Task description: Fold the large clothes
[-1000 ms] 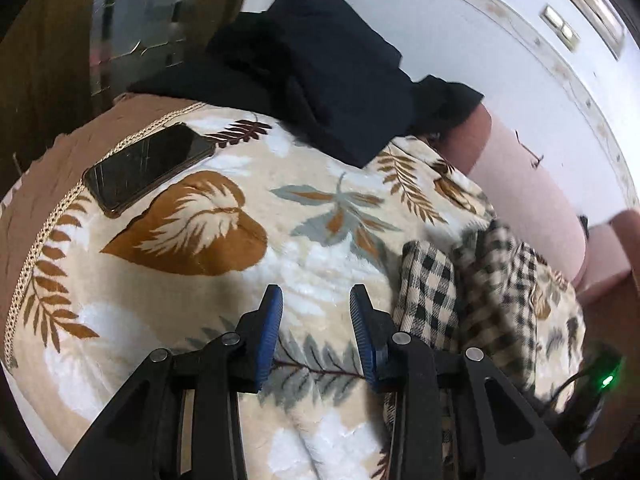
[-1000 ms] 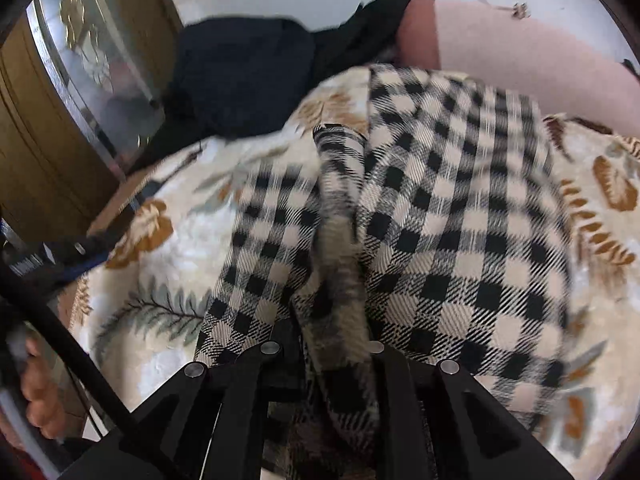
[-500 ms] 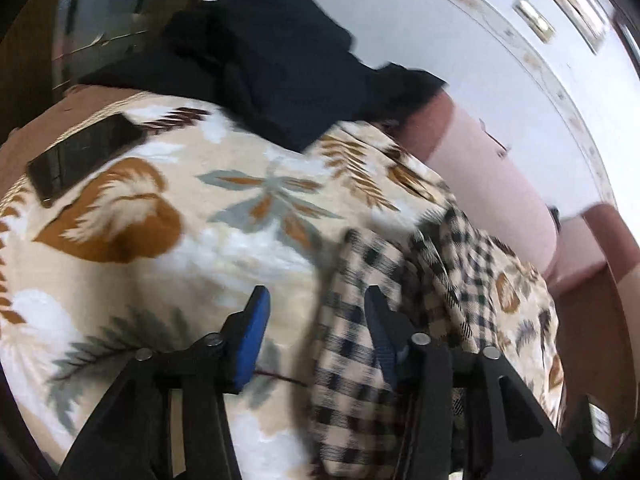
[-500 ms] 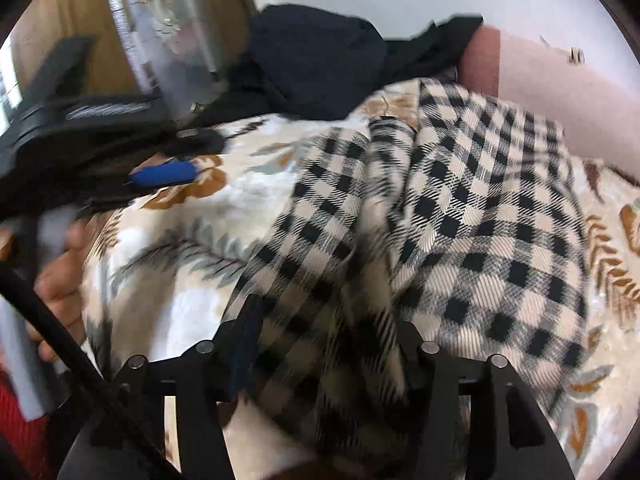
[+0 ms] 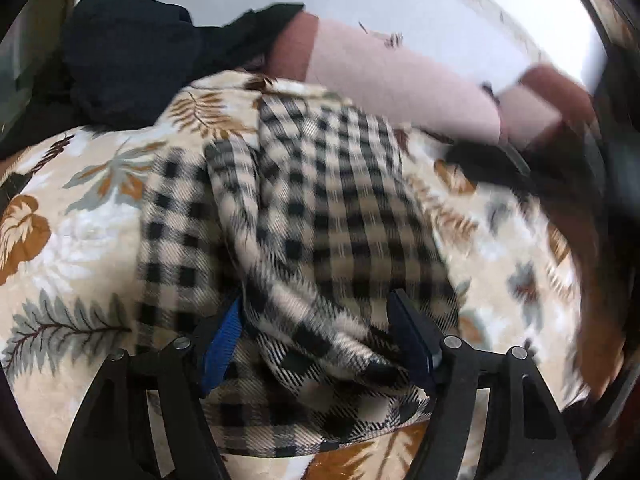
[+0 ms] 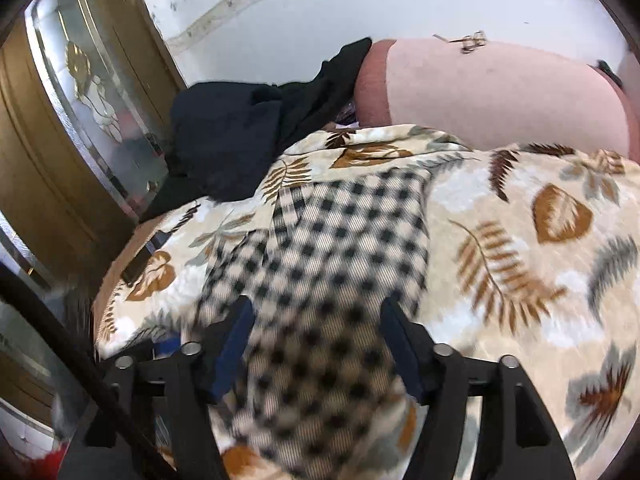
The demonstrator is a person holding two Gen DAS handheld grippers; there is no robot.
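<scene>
A black-and-cream checked garment lies bunched in long folds on a leaf-patterned blanket. My left gripper is at the garment's near end. Its jaws are opening wide, and a thick fold lies between the blue pads without being pinched. In the right wrist view the same garment lies blurred below my right gripper. That gripper's jaws are also opening and hover above the cloth, holding nothing.
A heap of dark navy clothes sits at the blanket's far edge. Behind it is a pink bolster against a white wall. A wooden door with patterned glass stands at left. A dark phone lies near the blanket's left edge.
My left gripper swept from the bare blanket by the phone over to the checked garment and spread its jaws. My right gripper released the fold it was pinching, opened wide and lifted.
</scene>
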